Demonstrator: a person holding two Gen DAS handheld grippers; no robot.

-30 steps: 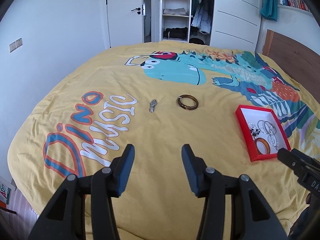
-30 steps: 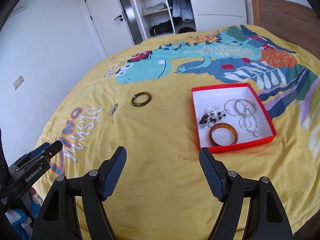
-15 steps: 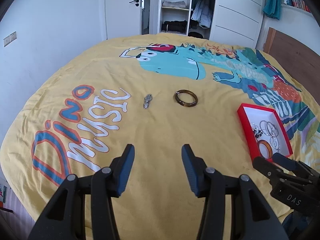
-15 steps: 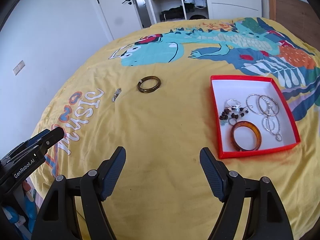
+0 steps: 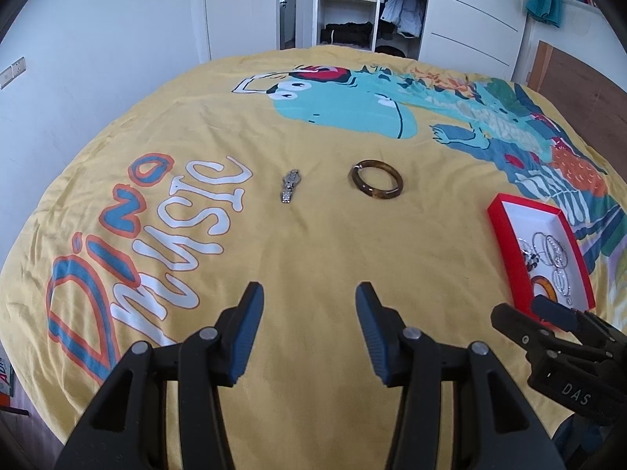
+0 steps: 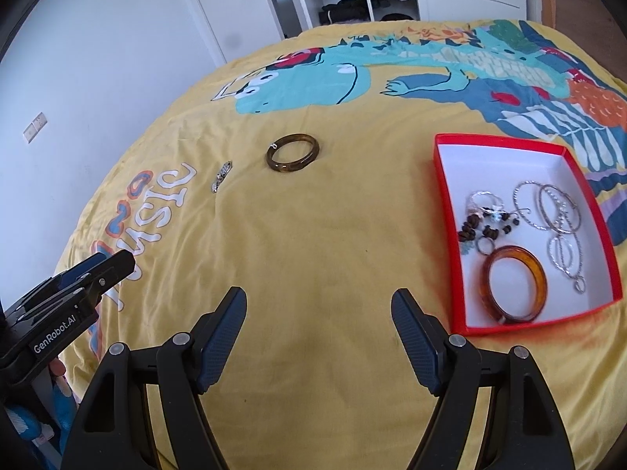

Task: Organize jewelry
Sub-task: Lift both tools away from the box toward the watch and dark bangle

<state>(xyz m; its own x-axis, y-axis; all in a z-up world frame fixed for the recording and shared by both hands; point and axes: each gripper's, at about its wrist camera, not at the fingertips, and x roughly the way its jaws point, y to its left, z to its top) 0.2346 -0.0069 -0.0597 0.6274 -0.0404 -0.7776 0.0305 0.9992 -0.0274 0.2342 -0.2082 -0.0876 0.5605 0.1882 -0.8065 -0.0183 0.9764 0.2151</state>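
A dark brown bangle (image 5: 377,185) (image 6: 292,153) and a small silver clasp (image 5: 289,185) (image 6: 221,175) lie loose on the yellow bedspread. A red box with white inside (image 5: 505,231) (image 6: 446,211) sits to the right and holds an amber bangle (image 6: 514,282), silver hoops (image 6: 556,211) and a dark bead bracelet (image 6: 486,227). My left gripper (image 5: 309,313) is open and empty, short of the clasp and bangle. My right gripper (image 6: 319,313) is open and empty, left of the box.
The bed's yellow cover carries a dinosaur print (image 5: 352,98) and lettering (image 5: 156,243). A wooden headboard (image 5: 580,74) is at the right. A white door (image 5: 243,4) and open wardrobe (image 5: 352,4) stand beyond the bed's far edge.
Both grippers have moved forward over the bed, so the bangle, clasp and red box appear nearer. Both stay open and empty.
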